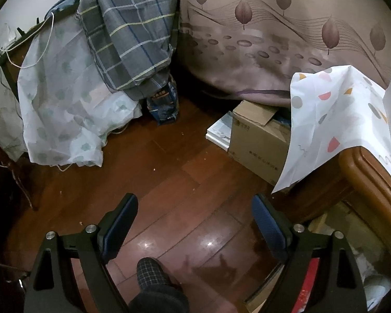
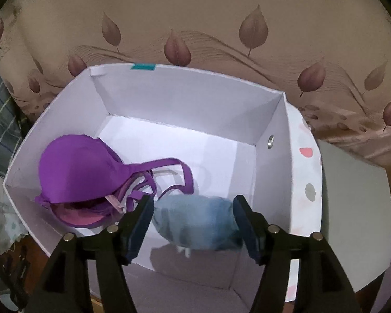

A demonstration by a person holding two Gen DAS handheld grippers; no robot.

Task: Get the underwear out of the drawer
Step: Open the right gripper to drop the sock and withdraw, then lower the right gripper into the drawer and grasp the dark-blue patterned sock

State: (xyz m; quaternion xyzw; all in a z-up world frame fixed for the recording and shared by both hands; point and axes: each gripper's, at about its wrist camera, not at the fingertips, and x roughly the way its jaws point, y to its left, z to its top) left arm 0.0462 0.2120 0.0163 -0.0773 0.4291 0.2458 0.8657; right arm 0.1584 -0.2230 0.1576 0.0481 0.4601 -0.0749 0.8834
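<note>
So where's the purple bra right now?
In the right wrist view, the purple bra lies in the left part of the white box, just left of the light blue bundle.

You are over a glossy reddish wood floor (image 1: 169,172) that catches small glints of light. Ahead hangs a taupe curtain (image 1: 273,39) printed with leaves. To your left a checked blanket (image 1: 133,31) lies draped over a pale sheer cloth (image 1: 65,104). A cardboard box (image 1: 258,138) sits on the floor beside a wooden cabinet (image 1: 372,182) under a dotted white cover (image 1: 333,120).
</note>
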